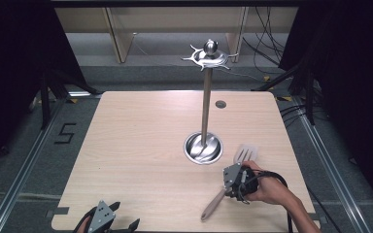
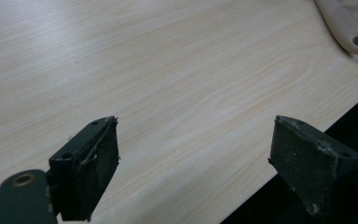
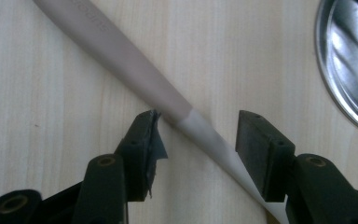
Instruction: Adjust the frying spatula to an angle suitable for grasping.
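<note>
Slotted spatula (image 1: 228, 182) flat on the wooden table (image 1: 141, 145), lying on a diagonal: pale slotted blade toward the far right, just beside the stand's base, beige handle running back toward the near edge. Handle end with its hanging hole also seen in the left gripper view (image 2: 349, 35), top right corner, well apart from that gripper's jaws.

Right gripper (image 3: 198, 133) down over the spatula's neck — jaws half open, one on each side, where the beige handle meets the paler shaft. Left-hand pad in the right gripper view very close to or just touching the handle; right-hand pad apart from it, bare table visible between. Not clamped. In the high view, right gripper (image 1: 237, 180) held by a hand coming in from the lower right, cable trailing back along the forearm.

Left gripper (image 2: 193, 154) at the table's near left edge, jaws wide, nothing between them — bare wood and the table's edge below. High view: left gripper (image 1: 109, 218) low at the bottom, well apart from the spatula.

Metal utensil stand (image 1: 205, 97) mid-table: round shiny base (image 3: 349, 60), upright pole, hooked crown with a ball on top. No utensil on the hooks.
</note>
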A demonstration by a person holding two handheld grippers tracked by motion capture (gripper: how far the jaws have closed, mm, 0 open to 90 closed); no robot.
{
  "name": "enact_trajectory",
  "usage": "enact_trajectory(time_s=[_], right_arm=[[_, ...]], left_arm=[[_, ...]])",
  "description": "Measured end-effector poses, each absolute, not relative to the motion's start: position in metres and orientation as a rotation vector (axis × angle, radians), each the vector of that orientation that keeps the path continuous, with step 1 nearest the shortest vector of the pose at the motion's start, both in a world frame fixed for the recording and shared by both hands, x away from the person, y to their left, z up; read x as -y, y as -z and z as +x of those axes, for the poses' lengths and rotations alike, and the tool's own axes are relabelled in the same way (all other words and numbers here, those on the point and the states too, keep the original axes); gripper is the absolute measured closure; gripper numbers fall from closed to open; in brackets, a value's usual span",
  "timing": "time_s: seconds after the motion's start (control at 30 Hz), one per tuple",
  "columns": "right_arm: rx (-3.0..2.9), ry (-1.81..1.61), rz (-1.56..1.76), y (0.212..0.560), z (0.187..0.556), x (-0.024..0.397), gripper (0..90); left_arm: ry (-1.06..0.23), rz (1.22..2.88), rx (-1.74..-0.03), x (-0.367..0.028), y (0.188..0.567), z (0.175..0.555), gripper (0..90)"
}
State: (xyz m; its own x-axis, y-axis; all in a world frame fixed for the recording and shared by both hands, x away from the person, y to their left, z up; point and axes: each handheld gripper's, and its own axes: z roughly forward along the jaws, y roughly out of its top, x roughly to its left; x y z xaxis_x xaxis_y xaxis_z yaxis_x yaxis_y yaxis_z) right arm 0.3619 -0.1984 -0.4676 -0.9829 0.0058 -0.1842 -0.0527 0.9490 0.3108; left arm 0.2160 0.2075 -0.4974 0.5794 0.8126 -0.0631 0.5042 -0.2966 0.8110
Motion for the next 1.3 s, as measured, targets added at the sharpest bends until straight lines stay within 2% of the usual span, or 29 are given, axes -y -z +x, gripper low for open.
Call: enact_trajectory(time_s=[0.03,0.17,0.3,0.47,0.57,0.6,0.67,0.7,0.77,0.83,1.17,1.3], right_arm=[[-2.92,-0.455,-0.137,0.469,0.365,0.194,51.6],[-2.945,-0.388,-0.118,0.47,0.363,0.19,55.0],[-2.96,-0.353,-0.141,0.472,0.364,0.188,55.9],[-2.97,-0.306,-0.19,0.471,0.366,0.184,57.2],[-2.985,-0.247,-0.35,0.473,0.372,0.175,57.4],[-3.005,-0.213,-0.267,0.473,0.369,0.175,58.2],[-3.023,-0.208,-0.271,0.475,0.37,0.173,58.7],[-3.017,-0.218,-0.393,0.475,0.376,0.17,59.5],[-3.024,-0.193,-0.321,0.474,0.372,0.171,60.0],[-3.011,-0.188,-0.436,0.475,0.374,0.168,61.9],[-3.005,-0.178,-0.311,0.474,0.383,0.163,75.3],[-3.035,-0.144,-0.207,0.473,0.383,0.163,75.4]], left_arm=[[-0.468,1.992,-1.048,-0.209,0.497,0.216,15.0],[-0.452,1.947,-1.059,-0.206,0.498,0.215,15.0],[-0.468,1.991,-1.046,-0.208,0.497,0.216,15.0],[-0.461,1.97,-1.041,-0.207,0.497,0.216,15.0],[-0.458,1.963,-1.052,-0.207,0.497,0.215,15.0],[-0.455,1.956,-1.053,-0.206,0.497,0.215,15.0],[-0.453,1.947,-1.056,-0.206,0.498,0.215,15.0],[-0.455,1.945,-1.056,-0.206,0.498,0.215,15.0],[-0.455,1.945,-1.055,-0.206,0.498,0.215,15.0],[-0.454,1.945,-1.056,-0.206,0.498,0.215,15.0],[-0.452,1.947,-1.055,-0.206,0.497,0.215,15.0],[-0.45,1.947,-1.056,-0.206,0.498,0.215,15.0]])
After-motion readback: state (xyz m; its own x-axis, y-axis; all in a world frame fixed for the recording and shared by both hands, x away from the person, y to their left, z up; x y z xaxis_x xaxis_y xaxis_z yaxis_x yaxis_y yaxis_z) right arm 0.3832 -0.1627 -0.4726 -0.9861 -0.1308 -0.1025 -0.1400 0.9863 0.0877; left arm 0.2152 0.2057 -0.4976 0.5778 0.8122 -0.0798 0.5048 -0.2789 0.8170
